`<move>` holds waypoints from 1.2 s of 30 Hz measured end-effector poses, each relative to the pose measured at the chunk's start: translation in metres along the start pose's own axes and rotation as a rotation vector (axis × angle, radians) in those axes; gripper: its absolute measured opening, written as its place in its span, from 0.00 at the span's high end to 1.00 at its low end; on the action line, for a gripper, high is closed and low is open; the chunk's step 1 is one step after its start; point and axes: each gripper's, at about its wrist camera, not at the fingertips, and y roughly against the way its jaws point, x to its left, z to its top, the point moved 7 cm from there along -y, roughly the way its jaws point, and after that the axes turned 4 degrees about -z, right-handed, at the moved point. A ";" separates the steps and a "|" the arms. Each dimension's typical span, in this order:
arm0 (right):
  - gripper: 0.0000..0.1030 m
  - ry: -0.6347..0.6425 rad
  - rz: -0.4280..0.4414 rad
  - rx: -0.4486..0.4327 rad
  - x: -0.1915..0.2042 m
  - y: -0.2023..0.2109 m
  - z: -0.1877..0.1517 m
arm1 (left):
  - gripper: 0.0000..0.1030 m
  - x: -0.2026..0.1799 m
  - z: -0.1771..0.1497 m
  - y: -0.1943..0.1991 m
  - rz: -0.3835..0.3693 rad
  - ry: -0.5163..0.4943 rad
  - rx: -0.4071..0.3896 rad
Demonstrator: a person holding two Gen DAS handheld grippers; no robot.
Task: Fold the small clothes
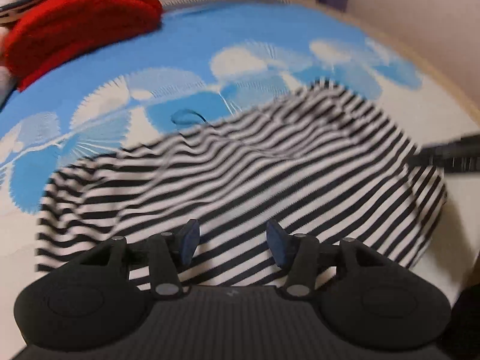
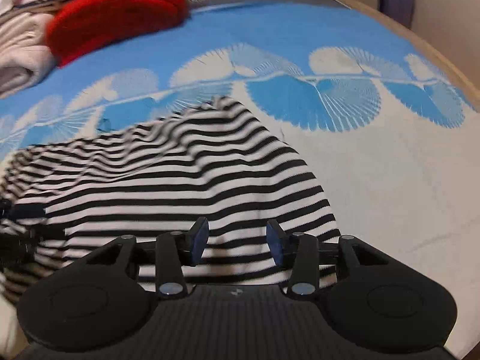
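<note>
Left wrist view
Shirt: a black-and-white striped shirt [image 1: 240,174] lies rumpled on the blue-and-white patterned spread [image 1: 210,39].
Axis: its long side runs across the picture, from the lower left edge up toward the right; the stripes slant the same way. Which end is the neck cannot be told through the blur.
Left hand-held gripper [image 1: 232,241]: released, its jaws apart above the near edge of the shirt, with striped cloth showing in the gap and neither blue pad [image 1: 189,241] pressing it.
Right hand-held gripper [image 1: 450,154]: only a dark, blurred part shows at the right edge, at the shirt's right side; its state cannot be told here.
Far left: a folded red cloth [image 1: 84,21] on the spread, well apart from the shirt.
Containers: none can be made out.

Right wrist view
Shirt [image 2: 186,186]: fills the left and middle, one corner reaching up to the fan pattern of the spread [image 2: 390,180]; the stripes run nearly level.
Right hand-held gripper [image 2: 237,241]: released, jaws apart over the shirt's near hem, nothing clamped.
Left edge: a dark blurred shape lies against the shirt.
Far left: the red cloth [image 2: 120,12] beside a pale cloth pile [image 2: 21,57].
</note>
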 end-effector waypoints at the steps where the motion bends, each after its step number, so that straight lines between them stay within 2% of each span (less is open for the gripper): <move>1: 0.57 0.017 0.006 -0.001 0.003 0.006 -0.002 | 0.46 0.008 -0.003 0.010 0.014 0.004 -0.001; 3: 0.57 0.070 0.016 0.013 0.008 0.015 -0.011 | 0.46 0.020 -0.016 0.017 0.050 0.009 0.040; 5: 0.55 0.118 0.035 0.038 0.013 0.022 -0.021 | 0.46 0.039 -0.034 0.008 0.097 0.028 0.129; 6: 0.53 0.149 0.040 0.065 0.016 0.021 -0.031 | 0.45 0.047 -0.047 0.000 0.123 0.043 0.197; 7: 0.52 0.180 0.029 0.110 0.017 0.017 -0.043 | 0.42 0.053 -0.055 -0.003 0.136 0.059 0.231; 8: 0.52 0.226 0.004 0.169 0.018 0.012 -0.055 | 0.41 0.058 -0.056 -0.001 0.142 0.080 0.225; 9: 0.52 0.307 -0.029 0.226 0.019 0.008 -0.069 | 0.40 0.061 -0.054 0.008 0.144 0.101 0.204; 11: 0.53 0.414 -0.072 0.196 0.020 0.017 -0.075 | 0.40 0.063 -0.045 0.038 0.128 0.127 0.109; 12: 0.53 0.396 -0.082 0.149 0.019 0.028 -0.069 | 0.37 0.063 -0.041 0.056 0.120 0.137 0.053; 15: 0.53 0.239 -0.034 -0.002 0.012 0.067 -0.045 | 0.28 0.068 -0.036 0.104 0.115 0.164 -0.093; 17: 0.52 0.185 -0.019 -0.116 0.011 0.096 -0.036 | 0.27 0.073 -0.033 0.126 0.128 0.169 -0.150; 23: 0.50 0.139 -0.003 -0.267 0.021 0.141 -0.037 | 0.20 0.078 -0.043 0.188 0.139 0.212 -0.316; 28: 0.45 0.070 0.010 -0.328 0.024 0.170 -0.051 | 0.18 0.085 -0.054 0.212 0.178 0.265 -0.370; 30: 0.44 0.049 0.009 -0.335 0.023 0.178 -0.057 | 0.18 0.088 -0.056 0.212 0.203 0.261 -0.366; 36: 0.44 -0.020 0.008 -0.338 0.011 0.194 -0.077 | 0.18 0.089 -0.062 0.207 0.208 0.244 -0.345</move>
